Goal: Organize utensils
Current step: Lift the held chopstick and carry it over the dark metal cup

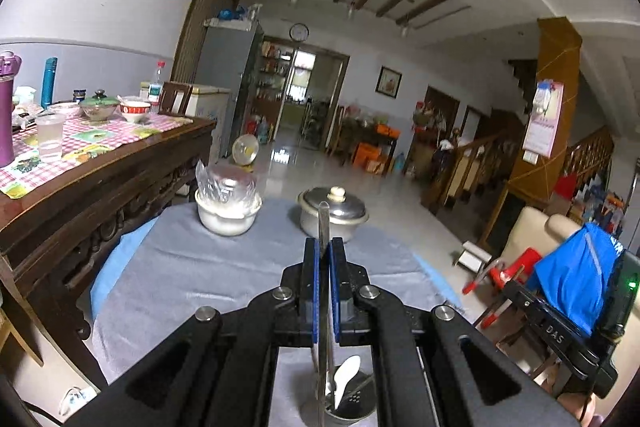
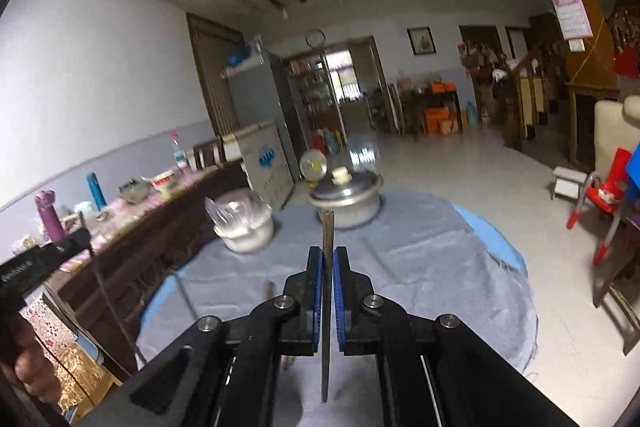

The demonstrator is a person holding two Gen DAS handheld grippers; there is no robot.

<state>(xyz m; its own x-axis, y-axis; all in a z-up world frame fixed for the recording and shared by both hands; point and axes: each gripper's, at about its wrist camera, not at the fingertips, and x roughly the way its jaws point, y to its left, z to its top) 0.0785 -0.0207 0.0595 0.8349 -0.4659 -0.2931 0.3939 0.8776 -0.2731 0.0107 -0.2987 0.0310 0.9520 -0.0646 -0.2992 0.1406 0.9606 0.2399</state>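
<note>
My left gripper (image 1: pixel 324 247) is shut on a flat metal utensil handle (image 1: pixel 323 223) that stands upright between the blue pads. Its lower end reaches down into a perforated metal utensil cup (image 1: pixel 354 403) below the gripper, where a white plastic spoon (image 1: pixel 346 379) also stands. My right gripper (image 2: pixel 328 253) is shut on a thin dark chopstick-like stick (image 2: pixel 327 235), held upright above the grey cloth (image 2: pixel 420 259). What lies under the right gripper is hidden. The left gripper's body shows at the left edge of the right wrist view (image 2: pixel 40 263).
On the cloth-covered round table stand a lidded metal pot (image 1: pixel 332 213) and a white bowl holding a plastic bag (image 1: pixel 226 205). A dark wooden sideboard (image 1: pixel 100 179) with cups and bowls stands left. A red chair (image 2: pixel 604 195) stands right.
</note>
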